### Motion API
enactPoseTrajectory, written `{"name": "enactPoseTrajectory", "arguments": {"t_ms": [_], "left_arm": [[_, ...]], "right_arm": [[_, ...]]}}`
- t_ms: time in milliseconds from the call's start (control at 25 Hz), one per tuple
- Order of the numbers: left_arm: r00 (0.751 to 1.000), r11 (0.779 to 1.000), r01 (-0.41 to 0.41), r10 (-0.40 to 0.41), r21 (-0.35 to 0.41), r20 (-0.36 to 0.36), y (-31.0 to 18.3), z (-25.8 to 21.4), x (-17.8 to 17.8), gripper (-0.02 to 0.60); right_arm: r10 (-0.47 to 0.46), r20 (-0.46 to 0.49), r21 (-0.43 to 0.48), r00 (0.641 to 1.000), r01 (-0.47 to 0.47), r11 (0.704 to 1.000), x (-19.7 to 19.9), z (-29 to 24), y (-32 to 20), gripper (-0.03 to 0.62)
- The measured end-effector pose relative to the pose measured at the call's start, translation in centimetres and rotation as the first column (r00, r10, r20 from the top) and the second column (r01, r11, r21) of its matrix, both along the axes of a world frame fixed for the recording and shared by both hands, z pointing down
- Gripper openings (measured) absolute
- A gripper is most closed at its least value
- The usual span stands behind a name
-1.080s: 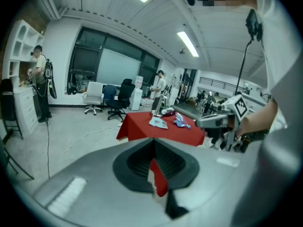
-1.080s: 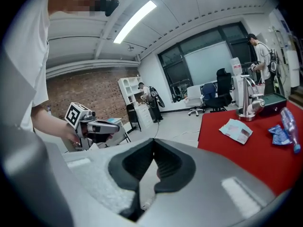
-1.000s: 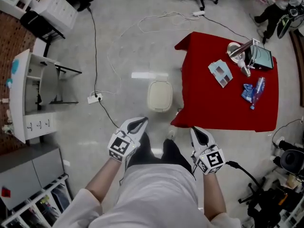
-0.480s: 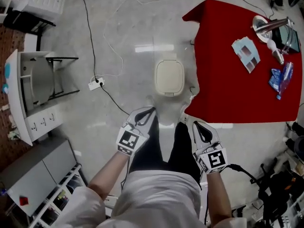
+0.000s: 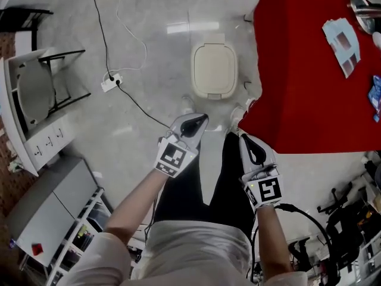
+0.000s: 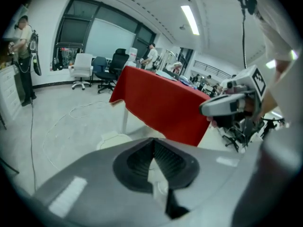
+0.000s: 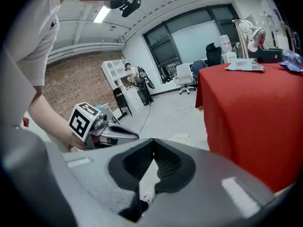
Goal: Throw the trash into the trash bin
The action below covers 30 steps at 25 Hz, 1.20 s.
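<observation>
**Both tongs shut and empty, trash sitting up on the counter**

Looking down from the head view, the left tongs (image 5: 201,118) are pinched together with nothing between them. Their tips point toward the cream lidded trash bin (image 5: 214,70). That bin stands on the pale glossy floor (image 5: 143,118), lid down, just beside the edge of the red-clothed counter (image 5: 303,82).

The right tongs (image 5: 243,137) are closed and empty as well, close to the counter's hanging cloth. The two sit side by side above the person's dark-trousered legs (image 5: 196,183).

Now the trash. A pale blue-and-white flattened carton (image 5: 343,39) lies on the counter toward the far right. A blue crumpled wrapper (image 5: 376,97) lies on the counter too, cut by the picture's right edge. Both are well apart from the tongs and from the bin. A shiny metal object (image 5: 360,2) sits in the top corner, too cropped to identify.

On the floor to the left, a white power strip (image 5: 110,82) lies with a black cable (image 5: 101,28) running off it. White shelving (image 5: 24,118) stands further left.

In the left gripper view the jaw tips meet. The bin's cream lid (image 6: 113,140) peeks above them in front of the red cloth (image 6: 161,103), and the right tongs (image 6: 206,109) hang at the right.

In the right gripper view the jaws are likewise together. The counter (image 7: 251,117) rises on the right with the carton (image 7: 244,66) on top, and the left tongs (image 7: 132,135) are on the left.
</observation>
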State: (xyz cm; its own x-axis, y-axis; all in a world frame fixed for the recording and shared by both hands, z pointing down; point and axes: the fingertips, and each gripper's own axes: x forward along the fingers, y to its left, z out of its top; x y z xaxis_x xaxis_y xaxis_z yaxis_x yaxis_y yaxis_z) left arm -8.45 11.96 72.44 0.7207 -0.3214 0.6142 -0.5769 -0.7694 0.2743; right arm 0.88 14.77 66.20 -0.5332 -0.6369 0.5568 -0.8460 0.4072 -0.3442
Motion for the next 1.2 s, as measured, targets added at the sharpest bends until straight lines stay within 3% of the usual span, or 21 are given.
{"name": "enactPoseTrajectory", "arguments": {"t_ms": [240, 480, 760, 1080, 1200], "left_arm": [[0.998, 0.998, -0.06, 0.061, -0.037, 0.029, 0.6, 7.8, 1.0, 0.003], [0.995, 0.994, -0.067, 0.074, -0.09, 0.072, 1.0, 16.6, 0.9, 0.003], [0.981, 0.982, -0.052, 0.083, -0.181, 0.172, 2.6, 26.6, 1.2, 0.003], [0.969, 0.966, 0.018, 0.047, -0.257, 0.242, 4.2, 31.4, 1.6, 0.003], [0.971, 0.958, 0.038, 0.032, -0.286, 0.236, 4.4, 32.3, 1.5, 0.003]], "right_arm": [[-0.049, -0.04, -0.024, 0.998, 0.048, 0.999, -1.6, 5.9, 0.8, 0.0], [-0.013, -0.03, -0.077, 0.999, 0.01, 0.997, -2.2, 12.4, 1.1, 0.0], [-0.031, -0.026, -0.082, 0.999, 0.028, 0.996, -2.4, 17.1, 0.8, 0.0], [-0.041, -0.021, -0.077, 0.999, 0.039, 0.996, -1.6, 18.7, 0.3, 0.0], [-0.04, -0.02, -0.075, 0.999, 0.038, 0.996, -1.4, 19.0, 0.2, 0.0]]}}
